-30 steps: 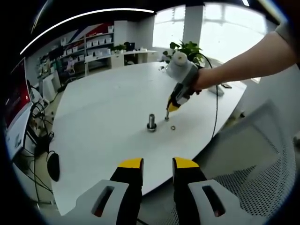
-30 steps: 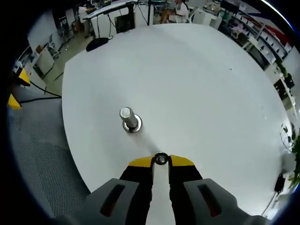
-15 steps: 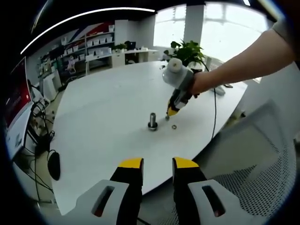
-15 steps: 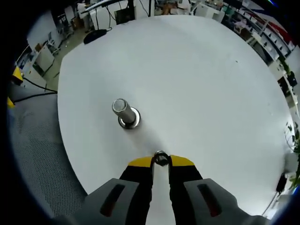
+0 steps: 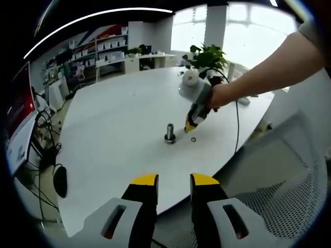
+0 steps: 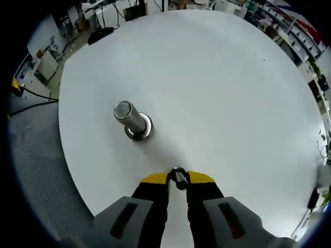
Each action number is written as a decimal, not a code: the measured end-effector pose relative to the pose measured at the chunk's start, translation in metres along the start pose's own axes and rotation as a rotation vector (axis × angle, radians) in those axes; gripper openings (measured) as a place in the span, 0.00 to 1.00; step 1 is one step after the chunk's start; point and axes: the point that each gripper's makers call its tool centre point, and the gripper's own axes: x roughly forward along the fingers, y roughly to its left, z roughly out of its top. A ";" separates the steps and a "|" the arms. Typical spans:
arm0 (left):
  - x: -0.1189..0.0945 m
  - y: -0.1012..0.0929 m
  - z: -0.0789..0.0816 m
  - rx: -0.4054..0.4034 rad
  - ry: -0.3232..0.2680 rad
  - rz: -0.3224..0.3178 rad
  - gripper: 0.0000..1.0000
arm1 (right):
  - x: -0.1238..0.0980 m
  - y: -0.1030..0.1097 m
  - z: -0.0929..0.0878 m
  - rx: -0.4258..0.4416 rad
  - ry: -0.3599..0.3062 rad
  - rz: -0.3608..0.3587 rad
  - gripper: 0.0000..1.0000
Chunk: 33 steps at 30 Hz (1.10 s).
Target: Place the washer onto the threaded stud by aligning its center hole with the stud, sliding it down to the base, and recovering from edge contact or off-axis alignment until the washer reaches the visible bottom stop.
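Both tongs (image 5: 172,182) (image 6: 177,178) have yellow-tipped black fingers on grey bodies; the person's arm (image 5: 269,70) is bare below a short sleeve (image 5: 316,35).

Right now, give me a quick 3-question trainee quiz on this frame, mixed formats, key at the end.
1. True or false: the washer is already seated at the base of the threaded stud.
2. Multiple choice: in the right gripper view, the right gripper is A) open and holding nothing, B) shut on the washer, C) shut on the stud.
3. Fill in: in the left gripper view, a second small ring lies on the white ____ near the stud.

Key: 1 false, it is held between the jaws, off to the side of the stud. 2 B. 3 table.
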 end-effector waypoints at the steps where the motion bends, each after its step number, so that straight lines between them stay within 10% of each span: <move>1: 0.000 0.000 0.000 -0.001 0.000 0.000 0.22 | 0.001 -0.001 0.000 0.004 -0.001 0.002 0.14; 23: 0.000 0.000 -0.001 0.000 0.004 0.003 0.22 | -0.012 0.001 -0.019 0.085 -0.035 0.016 0.16; 33: 0.000 0.000 0.000 0.001 0.003 0.001 0.22 | -0.009 0.040 -0.018 0.100 -0.083 0.085 0.16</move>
